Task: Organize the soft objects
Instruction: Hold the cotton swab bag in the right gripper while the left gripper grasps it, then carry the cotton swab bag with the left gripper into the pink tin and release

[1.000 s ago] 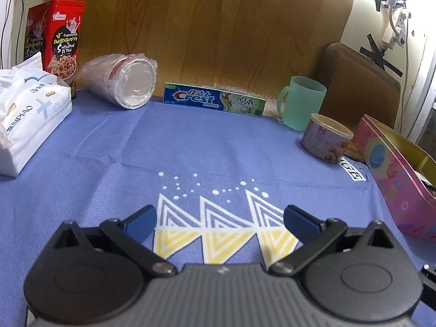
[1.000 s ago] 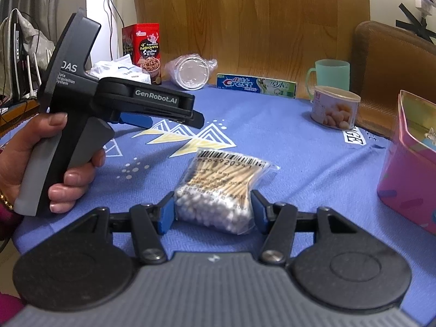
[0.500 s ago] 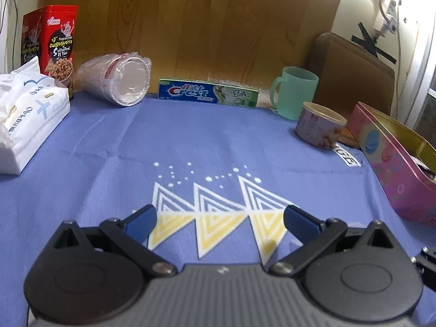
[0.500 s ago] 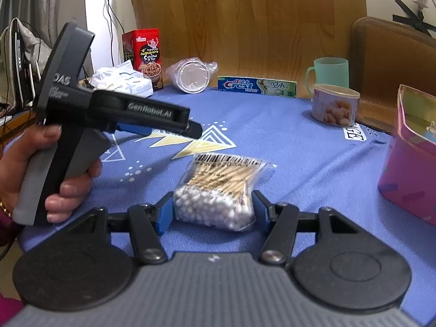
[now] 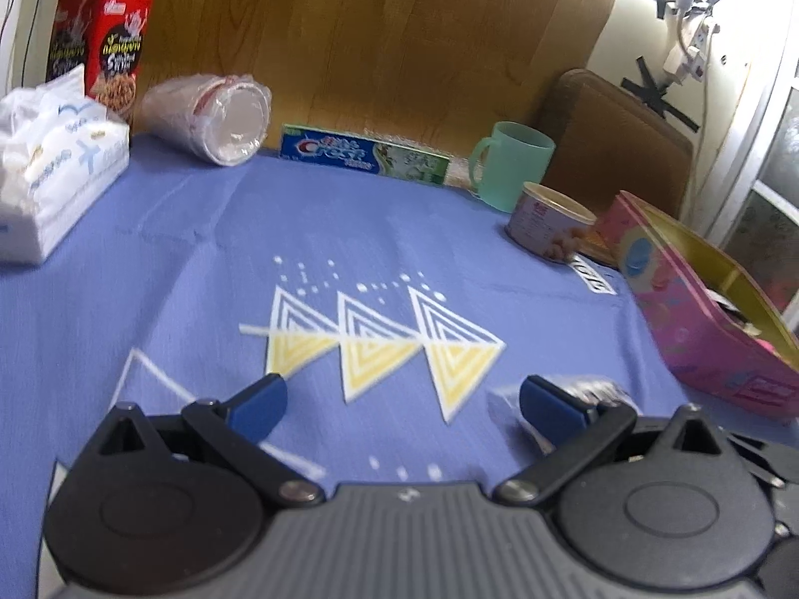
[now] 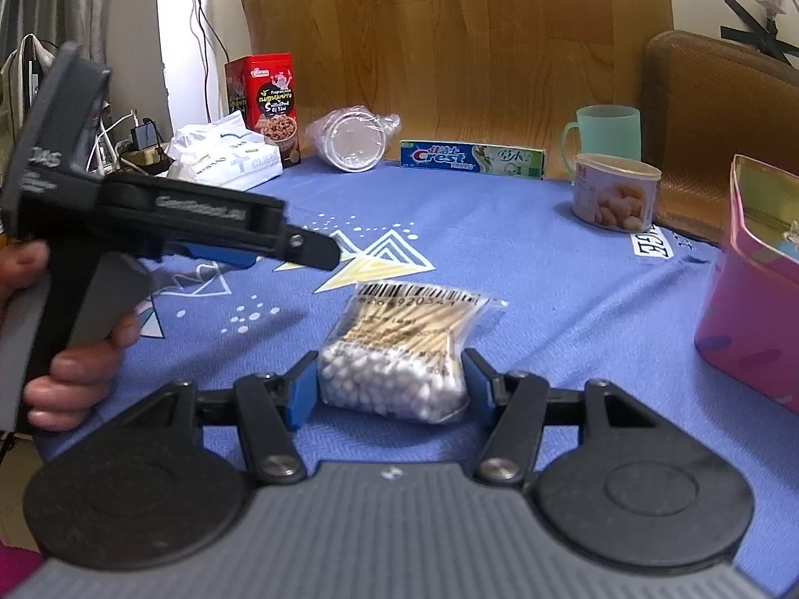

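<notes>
A clear bag of cotton swabs (image 6: pixel 399 349) lies on the blue tablecloth (image 6: pixel 499 259). My right gripper (image 6: pixel 389 382) sits low over the cloth, its blue pads against both sides of the bag's near end. A hand holds my left gripper (image 6: pixel 299 252) to the left of the bag, above the cloth. In the left wrist view that gripper (image 5: pixel 402 394) is open with only cloth between its fingers. The blurred bag (image 5: pixel 502 402) shows just behind its right finger. A soft white tissue pack (image 5: pixel 55 184) lies at the far left. An open pink tin box (image 5: pixel 699 319) stands at the right.
Along the back stand a red snack tin (image 6: pixel 264 105), a wrapped stack of plastic cups (image 6: pixel 349 137), a Crest toothpaste box (image 6: pixel 472 159), a green mug (image 6: pixel 606 135) and a small food can (image 6: pixel 614 192). A brown chair back (image 6: pixel 719 120) rises behind the table's right edge.
The left gripper has drifted back and sideways over the cloth, so the swab bag now shows behind its right finger. The right gripper and the bag have stayed in place.
</notes>
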Available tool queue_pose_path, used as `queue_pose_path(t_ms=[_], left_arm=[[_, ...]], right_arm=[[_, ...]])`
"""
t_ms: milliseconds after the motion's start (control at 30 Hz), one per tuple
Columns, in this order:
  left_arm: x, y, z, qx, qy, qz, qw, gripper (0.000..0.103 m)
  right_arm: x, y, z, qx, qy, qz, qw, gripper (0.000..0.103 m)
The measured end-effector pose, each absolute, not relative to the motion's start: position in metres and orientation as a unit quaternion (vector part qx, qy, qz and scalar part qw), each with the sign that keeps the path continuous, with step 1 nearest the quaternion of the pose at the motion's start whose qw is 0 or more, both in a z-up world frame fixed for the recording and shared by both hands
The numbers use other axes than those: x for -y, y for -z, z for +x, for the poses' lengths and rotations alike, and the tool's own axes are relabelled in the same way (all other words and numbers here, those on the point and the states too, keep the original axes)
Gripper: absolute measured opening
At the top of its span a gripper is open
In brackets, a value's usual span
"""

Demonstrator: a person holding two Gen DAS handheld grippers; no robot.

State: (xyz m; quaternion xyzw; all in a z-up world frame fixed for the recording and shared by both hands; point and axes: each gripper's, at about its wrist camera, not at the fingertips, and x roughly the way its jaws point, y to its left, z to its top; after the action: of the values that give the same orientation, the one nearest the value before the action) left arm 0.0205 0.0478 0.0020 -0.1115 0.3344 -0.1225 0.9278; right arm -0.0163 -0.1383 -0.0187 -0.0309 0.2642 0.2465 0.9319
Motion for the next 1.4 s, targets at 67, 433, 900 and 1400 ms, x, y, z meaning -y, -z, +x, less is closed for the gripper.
queue_pose_path(t_ms=[67,433,900,1400], left_arm=[[-0.050,-0.003,0.015,-0.339,0.134,-0.122,0.923,0.103],[-0.068,-0.003,0.014,-0.370,0.183,-0.232,0.881,0.103],[-0.041,0.004,0.021,-0.418,0.266,-0.271,0.825,0.068],[0.063,-0.058,0.043,-0.400,0.366,-0.173,0.822,0.054]], right_arm=[[0.137,0.019,-0.017,-0.264,-0.247,-0.032,0.932,0.062],[0.131,0.019,-0.020,-0.262,-0.251,-0.057,0.930,0.060],[0.131,0.019,-0.024,-0.257,-0.255,-0.044,0.931,0.055],[0.179,-0.014,-0.037,-0.165,-0.186,-0.006,0.969,0.054]])
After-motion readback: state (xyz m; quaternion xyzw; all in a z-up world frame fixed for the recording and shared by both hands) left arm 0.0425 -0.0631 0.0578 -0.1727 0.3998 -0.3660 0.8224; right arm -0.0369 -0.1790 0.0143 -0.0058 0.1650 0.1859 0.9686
